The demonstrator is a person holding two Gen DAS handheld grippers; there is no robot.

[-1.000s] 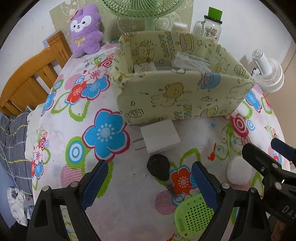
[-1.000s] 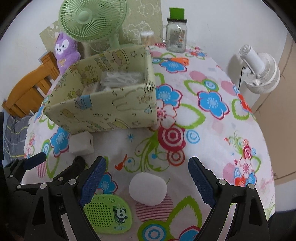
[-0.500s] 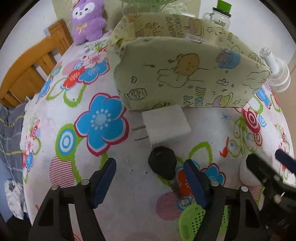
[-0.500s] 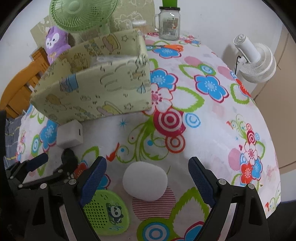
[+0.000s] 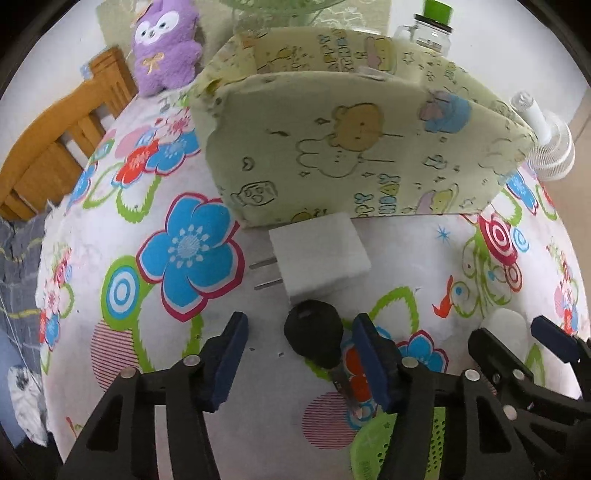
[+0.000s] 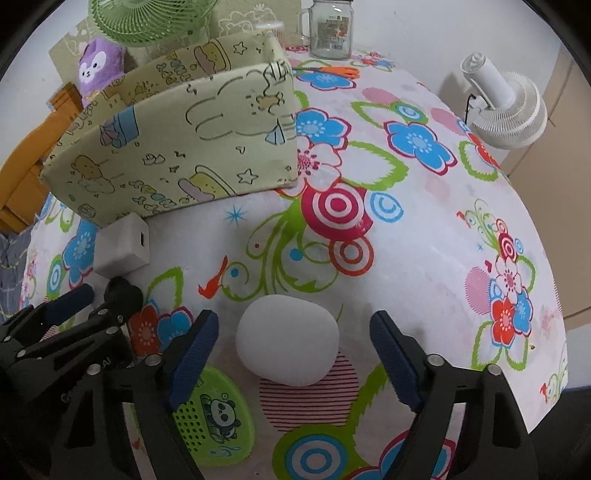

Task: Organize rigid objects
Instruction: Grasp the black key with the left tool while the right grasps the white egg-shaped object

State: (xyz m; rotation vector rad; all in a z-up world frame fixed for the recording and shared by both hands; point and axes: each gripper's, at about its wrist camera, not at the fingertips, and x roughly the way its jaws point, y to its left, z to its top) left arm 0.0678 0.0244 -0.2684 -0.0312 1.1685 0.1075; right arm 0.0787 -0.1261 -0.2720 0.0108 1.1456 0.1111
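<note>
A black-headed key lies on the flowered tablecloth, its blade pointing back under my left gripper. The jaws are closing around the key head; the right pad is near it, the left pad still apart. A white plug charger lies just beyond, against the yellow fabric box. In the right wrist view, a white rounded lump sits between the closing jaws of my right gripper, with a gap on both sides. A green panda-print case lies under its left finger.
Behind the box stand a green fan, a purple plush and a glass jar. Orange scissors lie near the jar. A white fan stands off the table's right edge, a wooden chair at the left.
Both grippers have sunk toward the table and their jaws have narrowed. The left one now brackets the key head; the right one brackets the white lump.
</note>
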